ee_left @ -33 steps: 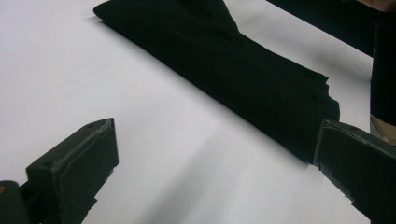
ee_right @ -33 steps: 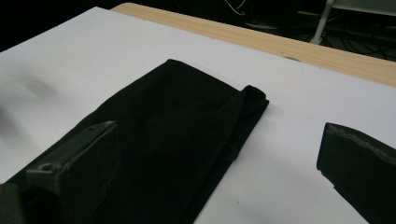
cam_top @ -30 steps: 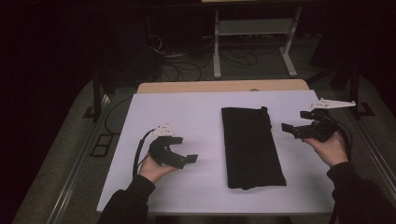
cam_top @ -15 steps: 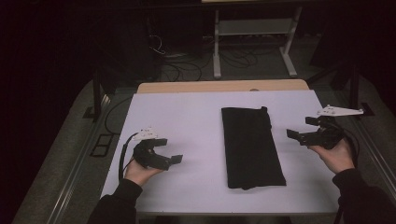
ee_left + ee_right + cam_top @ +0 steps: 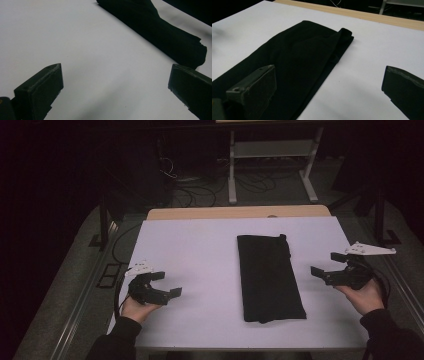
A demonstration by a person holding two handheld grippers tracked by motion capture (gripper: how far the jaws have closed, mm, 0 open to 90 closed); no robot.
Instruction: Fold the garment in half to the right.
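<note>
Your left gripper [image 5: 168, 285] sits low at the near left of the table [image 5: 200, 250], jaws spread wide with nothing between them, pointing across the white top toward the cloth [image 5: 269, 276]. In the left gripper view the bare table lies between its jaws, and the cloth [image 5: 160, 32] runs as a dark band well beyond them. Your right gripper [image 5: 328, 266] is held at the table's right edge, jaws likewise wide apart and empty, aimed inward at the cloth, which lies near but clear of it.

The cloth is black, folded into a long narrow rectangle, lying flat right of the table's middle with its long side running away from you. It is between your two grippers, closer to the right one. Its far end shows a small raised fold at the right corner, plain in the right gripper view [image 5: 312, 62], where layered edges run down that side. The near end is slightly uneven and a little wider.
</note>
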